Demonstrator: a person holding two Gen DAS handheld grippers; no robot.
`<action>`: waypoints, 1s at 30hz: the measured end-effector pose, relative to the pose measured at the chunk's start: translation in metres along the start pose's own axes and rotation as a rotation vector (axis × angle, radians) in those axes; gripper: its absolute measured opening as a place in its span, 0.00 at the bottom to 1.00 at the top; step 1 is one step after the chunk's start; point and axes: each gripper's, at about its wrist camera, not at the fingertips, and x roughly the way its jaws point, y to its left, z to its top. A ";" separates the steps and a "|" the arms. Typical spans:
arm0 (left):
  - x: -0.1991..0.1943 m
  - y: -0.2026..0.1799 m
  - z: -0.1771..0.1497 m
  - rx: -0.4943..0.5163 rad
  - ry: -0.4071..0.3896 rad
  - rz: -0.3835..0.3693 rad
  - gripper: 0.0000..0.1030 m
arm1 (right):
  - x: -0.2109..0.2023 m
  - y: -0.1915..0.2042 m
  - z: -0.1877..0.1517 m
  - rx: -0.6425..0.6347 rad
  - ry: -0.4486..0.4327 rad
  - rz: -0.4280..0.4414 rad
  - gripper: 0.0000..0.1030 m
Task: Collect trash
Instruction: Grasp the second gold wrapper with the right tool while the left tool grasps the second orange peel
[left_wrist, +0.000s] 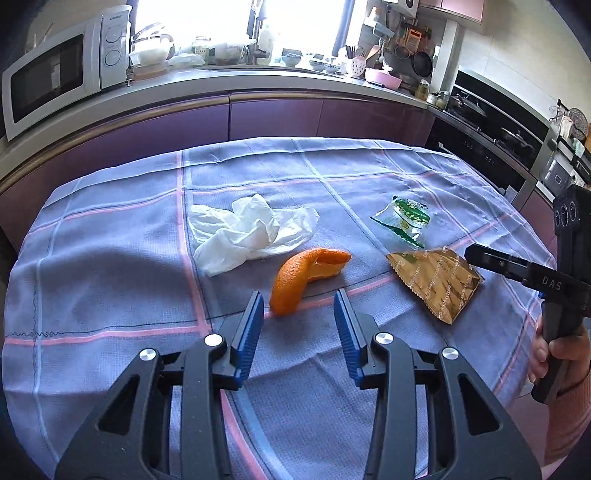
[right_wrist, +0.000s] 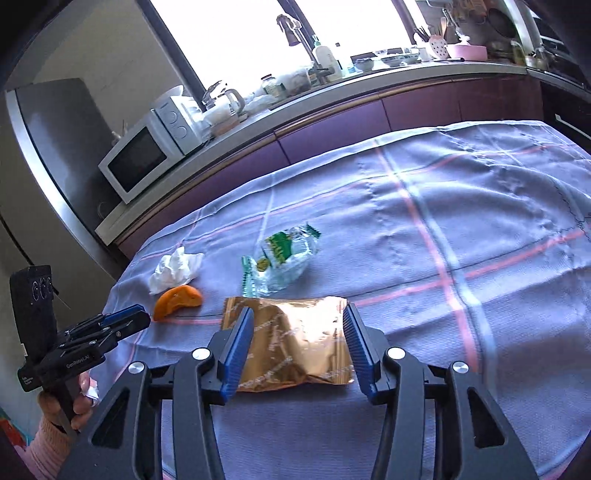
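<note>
- Left wrist view: we find the left gripper (left_wrist: 299, 310) with its blue pads spread wide and nothing held between them.
- The orange peel (left_wrist: 303, 277) lies on the checked tablecloth (left_wrist: 110, 277); its near end sits just ahead of the gap between the fingertips, closer to the left pad, not touching either that we can tell.
- Taking the peel as landmark: the crumpled white tissue (left_wrist: 251, 230) lies just behind it to the left, touching or nearly so; the gold foil wrapper (left_wrist: 437, 284) lies to its right, apart; the green-and-clear wrapper (left_wrist: 404, 219) lies behind and to the right.
- The right gripper (left_wrist: 476, 254) enters from the right edge, its tip over the gold wrapper's far corner; from this angle we cannot tell how far it is open.
- Right wrist view: the right gripper (right_wrist: 299, 339) stands wide open, holding nothing. The gold foil wrapper (right_wrist: 295, 343) lies flat between the two pads, reaching past the tips.
- Only this view shows that bracketing, and the left gripper (right_wrist: 138, 319) from the side, near the orange peel (right_wrist: 177, 301).
- The white tissue (right_wrist: 175, 269) lies just behind the peel; the green-and-clear wrapper (right_wrist: 284, 258) behind the gold one.
- A microwave (right_wrist: 147, 155) stands on the counter beyond.
</note>
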 end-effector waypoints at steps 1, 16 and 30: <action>0.005 -0.001 0.002 -0.002 0.009 0.001 0.38 | 0.003 -0.003 0.000 0.004 0.014 -0.002 0.54; 0.027 -0.005 0.003 -0.009 0.049 0.025 0.21 | 0.016 0.018 -0.011 -0.116 0.066 -0.038 0.33; 0.000 -0.002 -0.008 -0.023 -0.001 0.009 0.14 | 0.006 0.029 -0.015 -0.072 0.069 0.164 0.10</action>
